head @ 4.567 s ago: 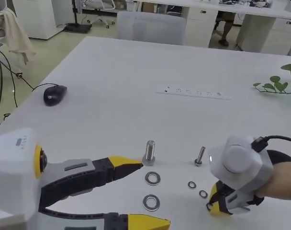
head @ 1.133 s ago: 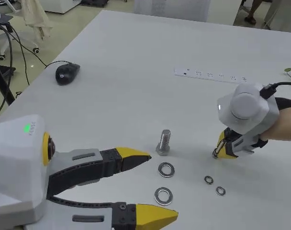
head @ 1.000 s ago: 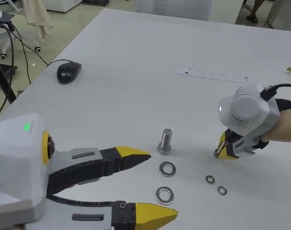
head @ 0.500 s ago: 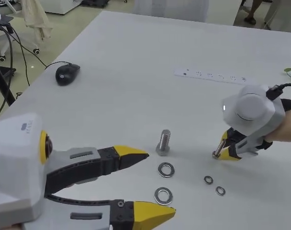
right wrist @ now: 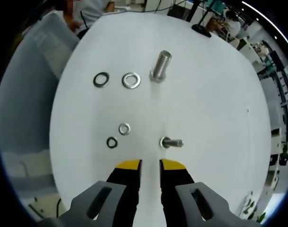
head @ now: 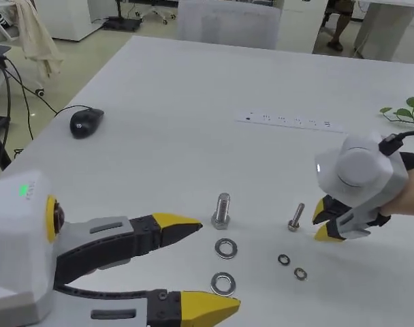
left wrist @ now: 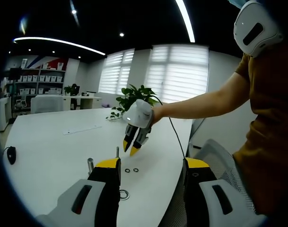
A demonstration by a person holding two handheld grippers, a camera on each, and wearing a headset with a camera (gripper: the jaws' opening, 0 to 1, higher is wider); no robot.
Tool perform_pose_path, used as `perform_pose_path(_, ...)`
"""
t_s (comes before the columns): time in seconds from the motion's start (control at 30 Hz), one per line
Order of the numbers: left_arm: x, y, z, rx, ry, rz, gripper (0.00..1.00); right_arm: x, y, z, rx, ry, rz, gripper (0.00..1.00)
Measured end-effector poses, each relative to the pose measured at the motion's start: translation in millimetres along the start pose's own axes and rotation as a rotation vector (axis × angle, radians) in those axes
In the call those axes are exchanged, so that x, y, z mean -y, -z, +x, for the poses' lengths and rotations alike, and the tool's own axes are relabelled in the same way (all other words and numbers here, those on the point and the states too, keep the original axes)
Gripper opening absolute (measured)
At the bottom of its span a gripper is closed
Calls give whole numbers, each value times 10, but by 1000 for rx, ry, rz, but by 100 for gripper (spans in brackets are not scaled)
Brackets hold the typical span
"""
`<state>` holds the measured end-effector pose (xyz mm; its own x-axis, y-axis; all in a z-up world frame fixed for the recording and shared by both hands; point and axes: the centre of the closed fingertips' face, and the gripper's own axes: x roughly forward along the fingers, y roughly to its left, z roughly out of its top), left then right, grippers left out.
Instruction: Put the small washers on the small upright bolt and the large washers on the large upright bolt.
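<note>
Released: my right gripper [head: 319,222] is off the small bolt [head: 296,216], which stands upright just beside its slightly parted, empty jaws. My left gripper [head: 216,266] gapes wide, empty, near the large bolt [head: 222,209].

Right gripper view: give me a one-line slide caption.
Open right gripper faces the small bolt; small washers, large washers and the large bolt sit loose on the white table.
</note>
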<state>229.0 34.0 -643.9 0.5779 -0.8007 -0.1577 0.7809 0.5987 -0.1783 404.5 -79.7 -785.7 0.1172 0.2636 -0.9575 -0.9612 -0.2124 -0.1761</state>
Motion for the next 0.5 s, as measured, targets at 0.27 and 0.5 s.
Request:
perform_pose_path(0.27,38,-22,-58,3,-6,13,52,-112,-99,-116,48,16,20,16)
perform_pose_path(0.5,71,-24,-81,9,-5,18,52,-253,-164,-114,65,4,30,16)
